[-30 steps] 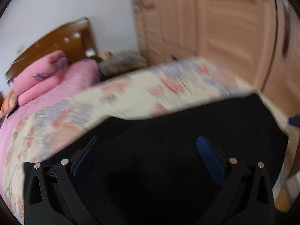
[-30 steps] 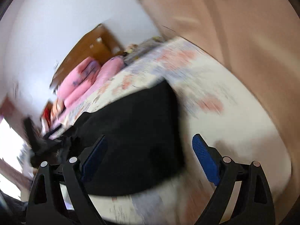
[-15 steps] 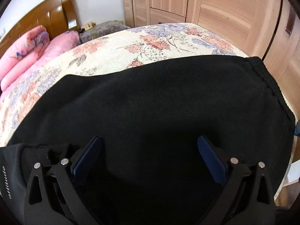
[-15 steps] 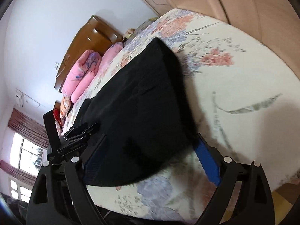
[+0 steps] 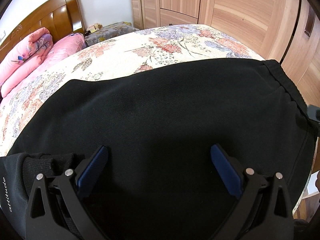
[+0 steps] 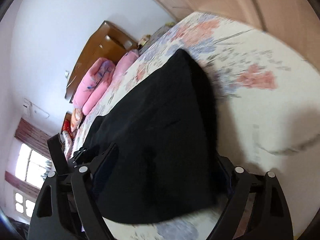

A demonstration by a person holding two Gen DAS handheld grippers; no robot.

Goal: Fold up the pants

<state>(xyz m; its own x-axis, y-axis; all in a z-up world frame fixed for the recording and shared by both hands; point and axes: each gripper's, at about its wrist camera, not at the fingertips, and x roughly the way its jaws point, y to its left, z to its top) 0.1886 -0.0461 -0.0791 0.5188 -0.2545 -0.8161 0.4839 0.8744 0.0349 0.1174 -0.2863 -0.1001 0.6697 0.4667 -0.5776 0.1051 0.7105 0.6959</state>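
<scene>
Black pants [image 5: 170,116] lie flat on the flowered bedspread [image 5: 180,46], near the foot-side edge of the bed, well apart from the pink pillows [image 5: 26,56] and wooden headboard [image 5: 50,16]. The long axis of the pants runs across the left wrist view: stitched waistband edge [image 5: 280,80] at the right end, the far end toward the pillows.

Left gripper [image 5: 160,164]: released, blue pads [image 5: 94,168] spread wide, nothing between them. It hovers right over the near part of the pants, pointing across the cloth toward the bedspread beyond. Cannot tell if the fingertips touch the fabric. A ribbed black sleeve [image 5: 30,166] with white lettering sits just beside its left finger.

Right gripper [image 6: 166,172]: also spread, the near corner of the pants lies between its fingers, not clamped as far as can be seen. View is blurred, so contact is unclear. From here the pants stretch away along their length toward the headboard [image 6: 104,46].

Key relation: the pants sit directly ahead of and under both grippers, the right gripper at the waistband end looking down the long axis, the left one over the near long edge. Likely each needs to close on a near edge point before folding. Neither has a grip yet. The dark fabric hides creases, so how many layers there are is hard to tell.
</scene>
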